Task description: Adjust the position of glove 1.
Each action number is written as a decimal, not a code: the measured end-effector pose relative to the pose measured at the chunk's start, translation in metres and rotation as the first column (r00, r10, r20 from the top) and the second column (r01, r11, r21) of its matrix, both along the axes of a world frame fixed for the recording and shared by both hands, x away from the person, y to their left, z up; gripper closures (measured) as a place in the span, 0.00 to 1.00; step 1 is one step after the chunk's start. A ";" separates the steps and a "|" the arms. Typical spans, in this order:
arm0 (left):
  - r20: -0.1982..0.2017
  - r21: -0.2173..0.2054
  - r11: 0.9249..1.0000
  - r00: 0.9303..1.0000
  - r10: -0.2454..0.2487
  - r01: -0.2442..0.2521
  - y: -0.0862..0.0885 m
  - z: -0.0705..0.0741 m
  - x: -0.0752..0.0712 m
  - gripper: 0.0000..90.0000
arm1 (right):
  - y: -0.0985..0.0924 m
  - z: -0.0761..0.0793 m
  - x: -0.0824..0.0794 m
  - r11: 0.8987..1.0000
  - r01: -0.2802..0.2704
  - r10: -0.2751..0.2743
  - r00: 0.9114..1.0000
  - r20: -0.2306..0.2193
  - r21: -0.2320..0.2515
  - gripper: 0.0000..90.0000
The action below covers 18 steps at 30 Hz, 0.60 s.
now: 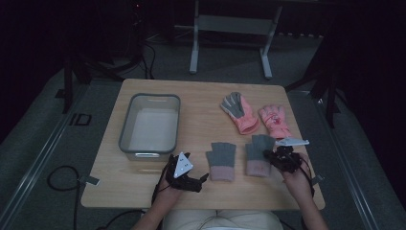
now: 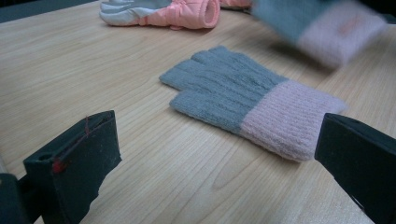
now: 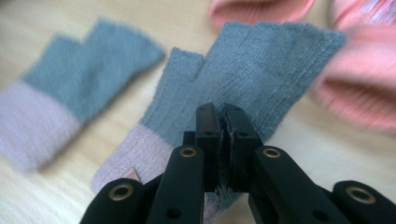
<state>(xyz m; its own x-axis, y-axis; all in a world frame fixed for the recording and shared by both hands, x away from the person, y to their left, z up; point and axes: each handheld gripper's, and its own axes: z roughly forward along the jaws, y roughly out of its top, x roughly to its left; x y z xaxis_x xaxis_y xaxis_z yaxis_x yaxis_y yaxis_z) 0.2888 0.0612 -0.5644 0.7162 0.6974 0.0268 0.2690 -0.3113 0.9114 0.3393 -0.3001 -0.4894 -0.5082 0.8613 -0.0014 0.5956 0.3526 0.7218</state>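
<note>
Two grey knit gloves with pale pink cuffs are near the table's front. The left one (image 1: 221, 159) (image 2: 238, 98) (image 3: 70, 93) lies flat on the wood. My left gripper (image 1: 203, 178) (image 2: 219, 163) stands open just in front of its cuff, with nothing between its fingers. The right grey glove (image 1: 258, 153) (image 3: 261, 60) is pinched at its side edge, near the cuff, by my right gripper (image 1: 270, 155) (image 3: 221, 112), which is shut on it. In the left gripper view that glove (image 2: 322, 23) appears blurred and raised off the table.
A grey plastic bin (image 1: 128, 125) stands at the left of the wooden table (image 1: 201, 110). Two padded pink gloves (image 1: 241, 111) (image 1: 274, 120) lie behind the grey pair at the right. The table's front edge is close to both hands.
</note>
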 end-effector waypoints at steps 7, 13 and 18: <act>-0.002 -0.002 1.000 1.000 0.003 -0.003 0.000 0.000 0.000 0.00 | 0.013 0.043 0.008 0.999 -0.005 0.002 0.997 0.079 0.033 0.95; 0.000 0.000 1.000 1.000 -0.002 0.002 0.000 0.000 0.000 0.00 | 0.039 0.060 0.008 0.996 -0.060 0.053 0.992 0.114 0.058 0.95; -0.001 0.012 1.000 1.000 0.008 -0.008 -0.001 0.000 0.001 0.00 | 0.067 0.058 0.006 0.994 -0.092 0.084 0.987 0.139 0.052 0.95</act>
